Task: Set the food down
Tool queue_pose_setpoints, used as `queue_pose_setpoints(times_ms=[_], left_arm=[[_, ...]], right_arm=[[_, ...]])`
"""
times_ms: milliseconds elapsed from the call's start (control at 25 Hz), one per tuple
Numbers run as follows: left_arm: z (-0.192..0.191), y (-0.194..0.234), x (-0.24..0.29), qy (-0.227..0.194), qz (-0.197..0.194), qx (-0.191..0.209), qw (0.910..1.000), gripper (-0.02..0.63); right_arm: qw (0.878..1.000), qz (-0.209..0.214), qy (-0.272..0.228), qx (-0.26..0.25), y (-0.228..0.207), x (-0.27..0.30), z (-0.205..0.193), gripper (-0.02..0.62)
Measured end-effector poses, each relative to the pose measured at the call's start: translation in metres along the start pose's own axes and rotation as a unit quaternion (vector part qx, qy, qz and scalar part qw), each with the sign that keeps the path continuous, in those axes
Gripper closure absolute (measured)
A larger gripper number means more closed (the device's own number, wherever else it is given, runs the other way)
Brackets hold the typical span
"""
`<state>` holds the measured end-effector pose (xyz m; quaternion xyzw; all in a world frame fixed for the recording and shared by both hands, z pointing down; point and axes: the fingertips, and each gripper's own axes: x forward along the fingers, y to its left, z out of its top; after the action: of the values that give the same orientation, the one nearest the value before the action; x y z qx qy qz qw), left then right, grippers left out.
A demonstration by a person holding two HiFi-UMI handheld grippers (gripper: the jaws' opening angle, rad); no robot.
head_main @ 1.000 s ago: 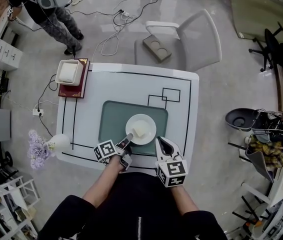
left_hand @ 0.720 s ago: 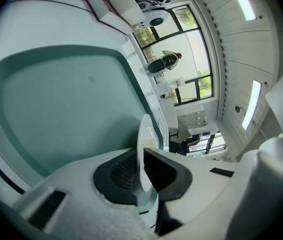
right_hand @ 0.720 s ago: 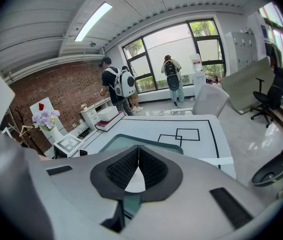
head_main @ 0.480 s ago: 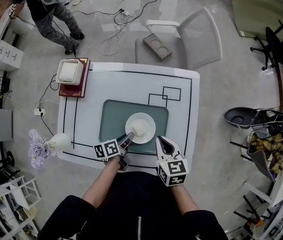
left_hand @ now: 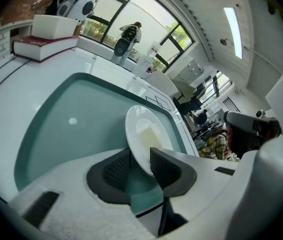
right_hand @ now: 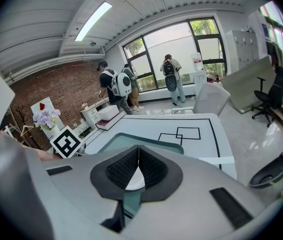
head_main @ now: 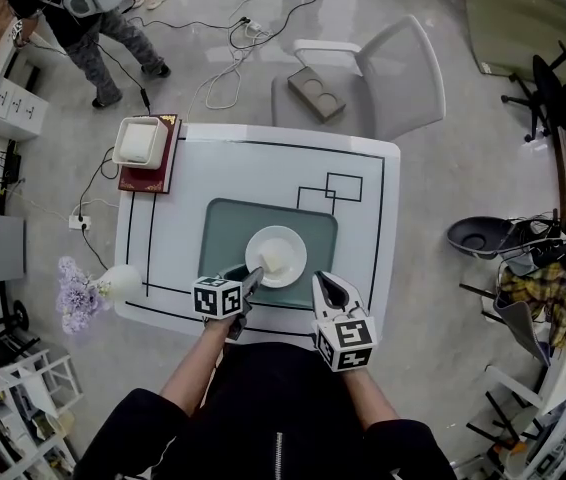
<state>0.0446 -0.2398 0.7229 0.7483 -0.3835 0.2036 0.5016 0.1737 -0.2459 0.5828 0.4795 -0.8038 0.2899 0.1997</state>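
A white plate with a pale slab of food lies on the green mat of the white table. My left gripper is at the plate's near-left rim. In the left gripper view its jaws have just been opening; the plate rim stands between the pads with a gap beside it, and the food shows beyond. My right gripper rests near the plate's right side, shut and empty.
A red book carrying a white box sits at the table's far left corner. A vase of purple flowers stands at the left edge. A grey chair is behind the table. A person walks at top left among floor cables.
The left gripper has rolled about its own axis and its jaws have parted from the plate's rim. The plate sits a touch further left. The right gripper has kept still.
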Motion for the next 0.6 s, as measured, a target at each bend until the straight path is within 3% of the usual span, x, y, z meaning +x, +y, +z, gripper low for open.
queue_pose_setpoints(times_ms=[240,400,600], left_arm=[[0.0,0.007,-0.004,0.011,0.018,0.021,0.9995,0.49],[0.009,0.017,-0.014,-0.018,0.004,-0.037,0.9991,0.489],[0.018,0.029,-0.022,-0.039,0.003,-0.049,0.998,0.489]], right_arm=[[1.0,0.0,-0.001,-0.001,0.0,-0.002,0.0,0.586],[1.0,0.0,0.0,0.0,0.0,-0.002,-0.001,0.586],[1.0,0.003,0.002,0.0,0.001,0.001,-0.003,0.586]])
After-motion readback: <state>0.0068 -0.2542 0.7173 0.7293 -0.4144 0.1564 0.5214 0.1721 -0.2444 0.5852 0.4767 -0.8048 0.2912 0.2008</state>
